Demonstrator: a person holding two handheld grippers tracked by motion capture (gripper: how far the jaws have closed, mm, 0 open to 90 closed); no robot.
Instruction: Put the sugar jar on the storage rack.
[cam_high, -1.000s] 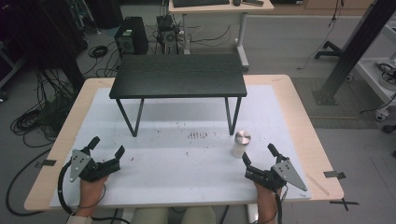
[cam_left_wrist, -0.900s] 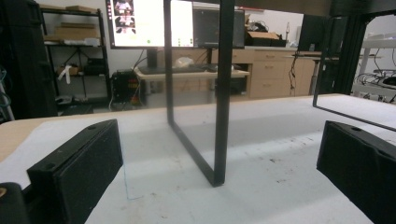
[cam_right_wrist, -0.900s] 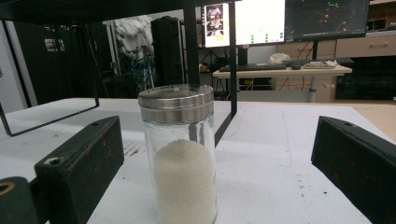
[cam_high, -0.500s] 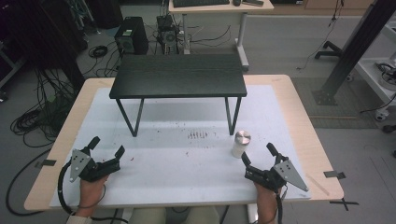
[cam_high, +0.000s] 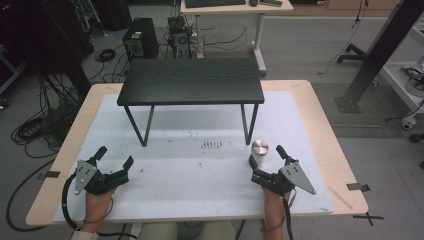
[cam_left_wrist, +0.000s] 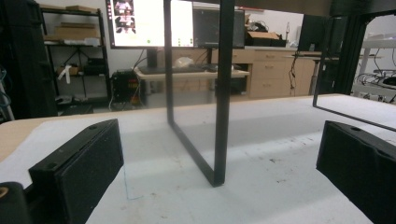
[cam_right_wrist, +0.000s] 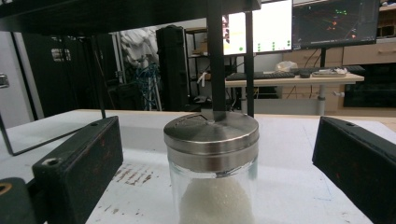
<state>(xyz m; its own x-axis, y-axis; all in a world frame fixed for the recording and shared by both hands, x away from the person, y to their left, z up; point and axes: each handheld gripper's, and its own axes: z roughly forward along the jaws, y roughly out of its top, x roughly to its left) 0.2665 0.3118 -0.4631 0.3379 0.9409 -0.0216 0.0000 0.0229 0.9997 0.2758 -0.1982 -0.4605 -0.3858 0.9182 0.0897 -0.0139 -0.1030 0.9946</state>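
The right gripper (cam_high: 268, 157) has its jaws spread wide, and the glass jar (cam_right_wrist: 212, 179) stands between them, centred in the gap but touching neither jaw. In the high view the jar (cam_high: 259, 151) sits on the white mat of the desk (cam_high: 320, 140), just ahead of the jaw tips and near the right front leg of the small black table (cam_high: 192, 80).

The jar stands upright, its long axis vertical, with the brushed metal lid (cam_right_wrist: 211, 133) on top and pointing straight up. White grains, salt or sugar by the look of them, are heaped in the lower part.

It probably has some weight for its size, since glass and filling both add to it. The wall is stiff and will not give under the jaws, but it is smooth and could slip, and it would break if dropped or knocked against the table leg behind it. The safest hold seems to be across the glass body just below the lid, where the jaws would meet the round wall squarely and the metal rim above would act as a stop. Gripping the lid alone risks it turning or coming off.

The left gripper (cam_high: 114, 158) rests well apart from the jar, its jaws also wide open and empty, facing the table's left leg (cam_left_wrist: 219, 93).
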